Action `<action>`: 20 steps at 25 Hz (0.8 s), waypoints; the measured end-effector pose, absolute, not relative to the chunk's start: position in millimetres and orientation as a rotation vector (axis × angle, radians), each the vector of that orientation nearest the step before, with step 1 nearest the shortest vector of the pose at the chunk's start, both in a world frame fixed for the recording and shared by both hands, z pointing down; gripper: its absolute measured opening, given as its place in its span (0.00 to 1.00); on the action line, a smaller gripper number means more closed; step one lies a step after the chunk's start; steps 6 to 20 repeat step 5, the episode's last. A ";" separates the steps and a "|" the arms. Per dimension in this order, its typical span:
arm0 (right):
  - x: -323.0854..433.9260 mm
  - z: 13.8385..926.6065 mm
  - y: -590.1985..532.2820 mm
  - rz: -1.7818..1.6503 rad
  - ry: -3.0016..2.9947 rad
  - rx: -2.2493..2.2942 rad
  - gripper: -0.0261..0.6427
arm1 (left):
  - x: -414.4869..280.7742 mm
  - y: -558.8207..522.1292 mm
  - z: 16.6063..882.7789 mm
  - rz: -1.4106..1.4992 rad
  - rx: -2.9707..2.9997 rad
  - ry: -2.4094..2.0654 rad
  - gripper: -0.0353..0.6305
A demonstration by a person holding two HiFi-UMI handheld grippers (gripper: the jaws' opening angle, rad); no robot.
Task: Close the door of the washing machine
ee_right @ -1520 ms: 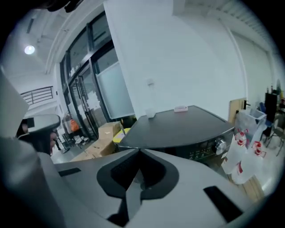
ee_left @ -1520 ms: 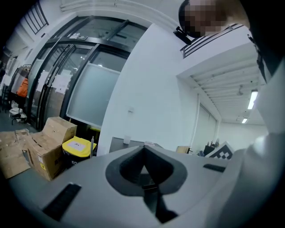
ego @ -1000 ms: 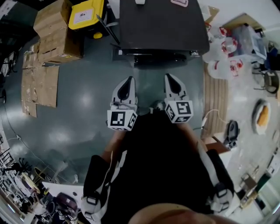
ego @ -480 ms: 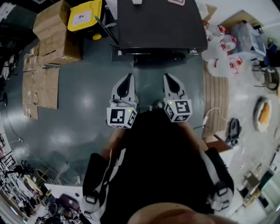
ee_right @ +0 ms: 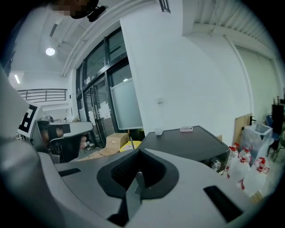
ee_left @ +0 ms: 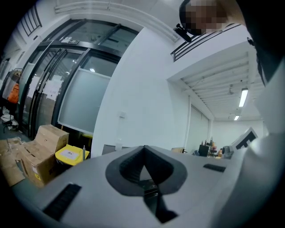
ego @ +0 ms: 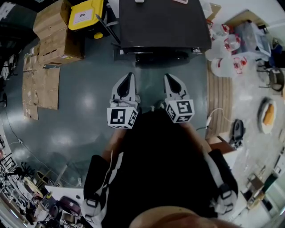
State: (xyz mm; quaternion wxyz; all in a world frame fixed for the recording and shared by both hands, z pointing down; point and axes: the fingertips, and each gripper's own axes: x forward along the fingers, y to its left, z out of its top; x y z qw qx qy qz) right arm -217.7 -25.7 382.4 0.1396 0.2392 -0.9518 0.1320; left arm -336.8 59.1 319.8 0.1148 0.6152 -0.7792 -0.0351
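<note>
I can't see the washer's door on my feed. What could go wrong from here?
1. The washing machine shows only its top and a front edge. The door's position can't be read, so a blind push may miss it.
2. The left gripper and right gripper are both shut and empty; closed tips could slip off a smooth door.
3. The bottles crowd the machine's right side; a wide right swing might topple them.

washing machine top dark, matt, smooth-ish; floor glossy, throws back ceiling lights; boxes plain brown cardboard, matt; bin lid shiny yellow plastic; left gripper shell smooth matt grey plastic, pads ribbed black
</note>
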 end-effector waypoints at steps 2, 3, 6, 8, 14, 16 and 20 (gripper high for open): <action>-217.6 383.5 -25.6 0.380 -2.745 0.692 0.05 | -336.2 58.6 319.1 -0.102 1.809 -2.282 0.06; -217.8 383.4 -25.8 0.378 -2.743 0.693 0.05 | -335.9 58.1 318.2 -0.102 1.812 -2.281 0.06; -218.2 382.7 -26.2 0.374 -2.740 0.693 0.05 | -335.5 57.0 316.3 -0.102 1.817 -2.279 0.06; -218.2 382.7 -26.2 0.374 -2.740 0.693 0.05 | -335.5 57.0 316.3 -0.102 1.817 -2.279 0.06; -218.2 382.7 -26.2 0.374 -2.740 0.693 0.05 | -335.5 57.0 316.3 -0.102 1.817 -2.279 0.06; -218.2 382.7 -26.2 0.374 -2.740 0.693 0.05 | -335.5 57.0 316.3 -0.102 1.817 -2.279 0.06; -218.2 382.7 -26.2 0.374 -2.740 0.693 0.05 | -335.5 57.0 316.3 -0.102 1.817 -2.279 0.06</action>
